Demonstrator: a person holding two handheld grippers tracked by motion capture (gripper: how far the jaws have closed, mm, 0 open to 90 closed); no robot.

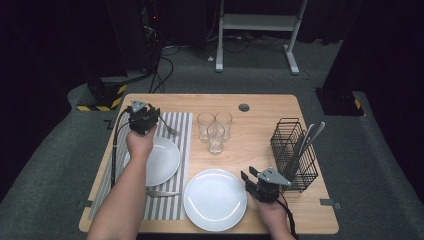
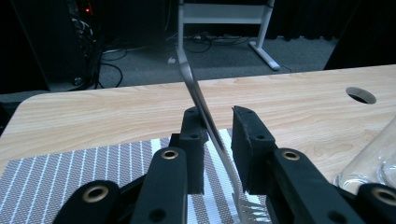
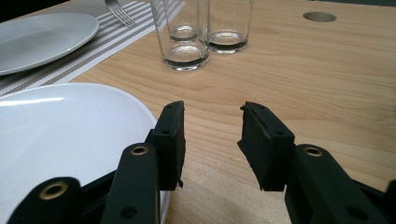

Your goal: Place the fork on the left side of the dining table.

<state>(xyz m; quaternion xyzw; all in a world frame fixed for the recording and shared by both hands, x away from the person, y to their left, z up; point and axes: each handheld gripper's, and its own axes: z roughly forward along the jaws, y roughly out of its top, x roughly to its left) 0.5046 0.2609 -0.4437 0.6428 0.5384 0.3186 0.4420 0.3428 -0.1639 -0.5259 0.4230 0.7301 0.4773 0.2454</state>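
Fork (image 1: 171,131) is the piece in play, lying on the striped placemat (image 1: 181,150) at about eleven o'clock on the bench (image 1: 260,102), seen from the high view. The left tool (image 1: 148,119) hangs over its handle end, just past the far rim of the plate on the mat (image 1: 167,162). A second plate (image 1: 215,200) sits at six o'clock, a knife (image 1: 162,193) lies beside it on the mat, three glasses (image 1: 215,131) cluster at twelve, and a wire rack (image 1: 295,155) with cutlery stands at three. The right tool (image 1: 252,179) rests low by the near plate.

From the left gripper view, the fork's handle (image 2: 201,100) runs up between the jaws, which stand narrow around it; I can't tell whether both pads truly press on it. A loose or off-centre hold looks like the risk: the handle could pivot, the tines (image 2: 252,212) could drop and clatter onto the mat or plate, or swing toward the glass (image 2: 373,163) at four o'clock.

From the right gripper view, the right tool (image 3: 212,144) is wide and holds nothing, its left jaw over the rim of the near plate (image 3: 56,135); a careless nudge could shift it.

Pale wood-grain bench with a cable hole (image 1: 244,107); grey carpet, dark curtains, white desk legs (image 1: 255,22) and trailing cables behind.
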